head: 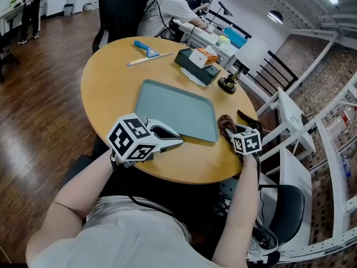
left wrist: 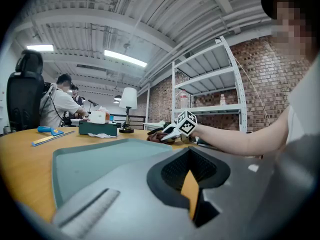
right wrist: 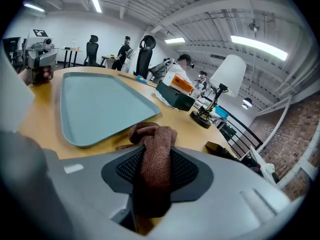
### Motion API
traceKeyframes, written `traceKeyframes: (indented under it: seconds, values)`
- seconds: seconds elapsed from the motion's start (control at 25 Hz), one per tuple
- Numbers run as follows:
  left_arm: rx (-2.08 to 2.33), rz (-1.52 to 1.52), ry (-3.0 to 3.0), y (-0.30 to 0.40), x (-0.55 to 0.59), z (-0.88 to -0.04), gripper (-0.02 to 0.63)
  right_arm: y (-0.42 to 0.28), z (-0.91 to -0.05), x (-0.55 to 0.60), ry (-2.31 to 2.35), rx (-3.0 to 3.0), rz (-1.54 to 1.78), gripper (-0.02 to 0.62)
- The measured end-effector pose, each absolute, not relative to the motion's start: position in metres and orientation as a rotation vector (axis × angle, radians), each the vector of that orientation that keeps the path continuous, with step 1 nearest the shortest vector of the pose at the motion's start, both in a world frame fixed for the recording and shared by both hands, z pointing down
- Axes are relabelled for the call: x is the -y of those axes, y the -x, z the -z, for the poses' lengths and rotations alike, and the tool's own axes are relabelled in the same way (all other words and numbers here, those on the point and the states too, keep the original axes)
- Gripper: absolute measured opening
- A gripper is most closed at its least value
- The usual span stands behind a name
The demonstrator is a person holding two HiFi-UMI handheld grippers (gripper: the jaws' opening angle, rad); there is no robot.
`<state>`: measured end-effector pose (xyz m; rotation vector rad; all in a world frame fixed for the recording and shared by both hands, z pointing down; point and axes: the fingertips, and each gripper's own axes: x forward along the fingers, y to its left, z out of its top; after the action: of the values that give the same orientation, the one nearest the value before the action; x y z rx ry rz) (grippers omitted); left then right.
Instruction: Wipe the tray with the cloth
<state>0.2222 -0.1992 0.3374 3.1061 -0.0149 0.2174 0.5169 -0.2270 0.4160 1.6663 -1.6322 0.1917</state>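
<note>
The teal tray point(head: 178, 108) lies bare in the middle of the round wooden table point(head: 111, 88); I also see this tray point(left wrist: 100, 164) in the left gripper view and the same tray point(right wrist: 95, 104) in the right gripper view. A brown cloth point(head: 226, 124) is bunched on the table just past the tray's near right corner. My right gripper point(head: 231, 132) sits over it, and a strip of the cloth point(right wrist: 155, 154) fills the gap between its jaws, touching both pads. My left gripper point(head: 177, 141) rests at the tray's near left edge, jaws together, holding nothing.
Behind the tray stand a dark green box point(head: 196, 66) with cartons on it and a small desk lamp point(head: 228, 84). A blue scraper and a ruler point(head: 146, 49) lie at the far side. White shelving point(head: 312, 144) stands to the right. People sit beyond the table.
</note>
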Motion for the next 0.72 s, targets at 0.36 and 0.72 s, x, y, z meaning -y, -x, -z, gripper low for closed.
traceKeyframes:
  seconds: [0.36,0.72]
  values:
    - [0.014,-0.213,-3.107,-0.224,0.202,-0.339,0.322,-0.519,-0.368,0.219,-1.809,1.690,-0.101,0.175]
    - [0.088,-0.212,-3.098,-0.224,0.212,-0.340,0.322,-0.385,-0.296,0.219,-1.749,2.299,0.120,0.113]
